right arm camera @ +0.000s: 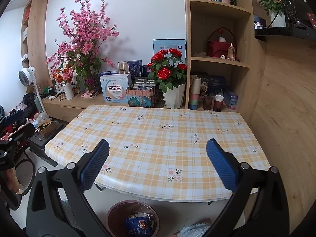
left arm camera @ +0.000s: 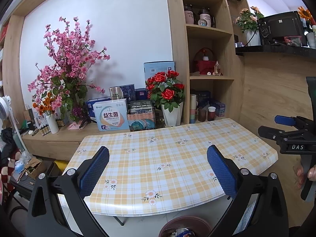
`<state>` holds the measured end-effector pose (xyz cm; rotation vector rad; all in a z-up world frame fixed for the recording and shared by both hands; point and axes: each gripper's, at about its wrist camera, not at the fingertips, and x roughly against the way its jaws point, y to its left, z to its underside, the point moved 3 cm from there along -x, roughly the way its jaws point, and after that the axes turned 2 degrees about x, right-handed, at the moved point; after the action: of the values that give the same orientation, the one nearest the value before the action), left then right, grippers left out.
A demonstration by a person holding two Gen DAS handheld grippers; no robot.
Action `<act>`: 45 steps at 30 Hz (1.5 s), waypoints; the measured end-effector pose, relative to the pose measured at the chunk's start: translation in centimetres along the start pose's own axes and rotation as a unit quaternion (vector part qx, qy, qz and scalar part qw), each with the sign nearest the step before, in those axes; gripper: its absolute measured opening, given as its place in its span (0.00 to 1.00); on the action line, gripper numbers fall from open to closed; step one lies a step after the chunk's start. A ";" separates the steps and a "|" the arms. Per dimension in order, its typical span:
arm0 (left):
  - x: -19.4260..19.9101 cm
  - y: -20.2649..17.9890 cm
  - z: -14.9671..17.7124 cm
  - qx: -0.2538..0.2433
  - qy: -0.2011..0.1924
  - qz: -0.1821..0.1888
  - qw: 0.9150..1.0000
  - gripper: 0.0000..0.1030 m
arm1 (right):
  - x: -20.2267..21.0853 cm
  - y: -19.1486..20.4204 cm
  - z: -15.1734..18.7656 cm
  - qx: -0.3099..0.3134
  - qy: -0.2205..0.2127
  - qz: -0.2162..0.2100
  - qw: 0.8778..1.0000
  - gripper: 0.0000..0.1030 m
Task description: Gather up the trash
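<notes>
Several wrappers lay in the bin (right arm camera: 133,217) below the desk's (right arm camera: 158,138) near edge; no trash showed on it; left tool (left arm camera: 158,169) and right tool (right arm camera: 158,167) gaped wide, empty; best scan beyond the desk for leftovers.

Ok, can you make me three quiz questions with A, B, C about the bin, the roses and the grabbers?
1. Where is the bin?
A. on the table
B. on the floor by the table's near edge
C. on a shelf

2. What colour are the roses?
A. red
B. blue
C. white

3. How are the two grippers?
A. both open
B. both shut
C. one holds a cup

Answers: 1 B, it sits low, below the tablecloth edge. 2 A, red blooms in a white pot. 3 A, left gripper and right gripper show wide gaps, nothing between.
</notes>
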<state>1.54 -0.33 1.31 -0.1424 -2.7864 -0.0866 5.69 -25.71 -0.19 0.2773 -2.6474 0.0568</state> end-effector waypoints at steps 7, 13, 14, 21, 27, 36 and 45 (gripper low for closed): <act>0.1 0.0 0.1 -0.002 0.000 -0.003 1.000 0.94 | 0.2 -0.2 -0.2 -0.001 -0.003 0.003 1.000 0.94; 0.1 0.1 0.1 -0.003 0.000 -0.005 1.000 0.94 | 0.3 0.0 -0.3 0.003 -0.003 0.003 1.000 0.94; 0.2 0.1 0.2 -0.004 0.000 -0.005 1.000 0.94 | 0.3 0.1 -0.3 0.004 -0.003 0.003 1.000 0.94; 0.4 0.4 0.2 -0.001 -0.002 -0.006 1.000 0.94 | 0.3 0.2 -0.3 0.006 -0.003 0.004 1.000 0.94; 0.3 0.6 0.2 0.001 0.000 -0.010 1.000 0.94 | 0.3 0.3 -0.3 0.008 -0.002 0.003 1.000 0.94; 0.3 1.0 0.5 0.007 0.005 -0.021 1.000 0.94 | 0.3 0.4 -0.2 0.009 -0.002 0.003 1.000 0.94; 0.1 1.3 0.9 0.014 0.012 -0.026 0.999 0.94 | 0.1 0.4 0.1 0.012 0.000 0.004 1.000 0.94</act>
<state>1.32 1.07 0.59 -0.0618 -2.7671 -0.0616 5.47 -25.35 -0.23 0.2756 -2.6484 0.0910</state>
